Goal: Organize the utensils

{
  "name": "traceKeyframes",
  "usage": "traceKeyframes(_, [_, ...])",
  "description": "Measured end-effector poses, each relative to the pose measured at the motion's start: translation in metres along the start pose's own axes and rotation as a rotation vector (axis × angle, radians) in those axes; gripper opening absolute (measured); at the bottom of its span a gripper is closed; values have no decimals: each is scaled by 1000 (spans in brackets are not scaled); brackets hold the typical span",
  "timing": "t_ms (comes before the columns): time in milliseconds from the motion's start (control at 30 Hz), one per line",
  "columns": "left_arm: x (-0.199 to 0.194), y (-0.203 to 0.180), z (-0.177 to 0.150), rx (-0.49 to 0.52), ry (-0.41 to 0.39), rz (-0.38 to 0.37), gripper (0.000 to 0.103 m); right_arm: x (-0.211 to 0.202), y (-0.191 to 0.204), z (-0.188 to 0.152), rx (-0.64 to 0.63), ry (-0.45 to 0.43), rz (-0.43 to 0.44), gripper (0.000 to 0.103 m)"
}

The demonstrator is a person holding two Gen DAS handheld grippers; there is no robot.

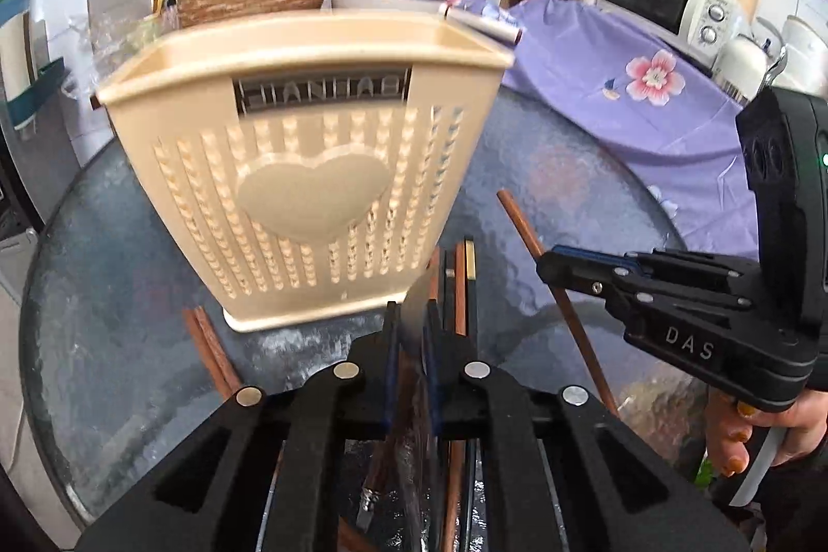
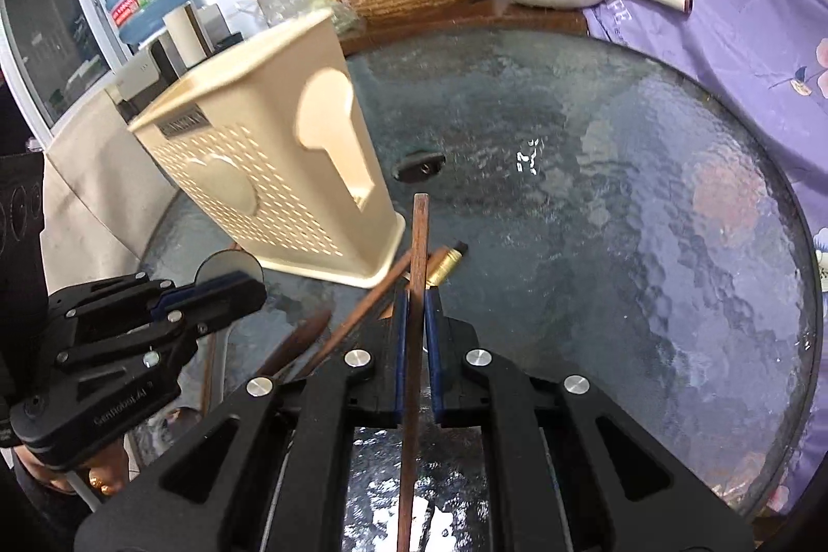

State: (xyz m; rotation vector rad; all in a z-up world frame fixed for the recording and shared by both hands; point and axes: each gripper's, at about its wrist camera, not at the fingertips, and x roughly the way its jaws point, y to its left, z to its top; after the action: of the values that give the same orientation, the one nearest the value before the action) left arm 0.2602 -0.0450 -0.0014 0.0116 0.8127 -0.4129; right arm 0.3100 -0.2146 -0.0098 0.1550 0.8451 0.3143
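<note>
Utensil holder (image 1: 310, 169): beige plastic, perforated walls, raised heart, standing upright.

Round glass table (image 2: 621, 200), textured top. Beige perforated utensil holder (image 2: 290, 169) standing upright at its left side. Right gripper (image 2: 412, 309) clamped on a brown wooden chopstick (image 2: 418, 241), which points away up the frame. Left gripper (image 2: 227, 293) at lower left, pinching a round metal spoon bowl (image 2: 227, 265). More brown chopsticks (image 2: 362, 309) lie beside the holder's base.
</note>
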Motion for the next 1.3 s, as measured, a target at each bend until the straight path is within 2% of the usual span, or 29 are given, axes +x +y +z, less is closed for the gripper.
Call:
traceKeyframes(300, [-14,-9,8,1,-52,-3,8,-29,5,2,-15,-48,20,7])
traceKeyframes(767, [-75,-13,32,-20,-204,-7,8,-97,31,23,-61,-190,124,7])
traceKeyframes(933, [-98,-10,49,-59,-270,-24,8,-125,43,37,-78,-228,164,7])
traceKeyframes(1300, [-138,5,100,-110,-444,33,8,-170,75,81,-150,-266,223,7])
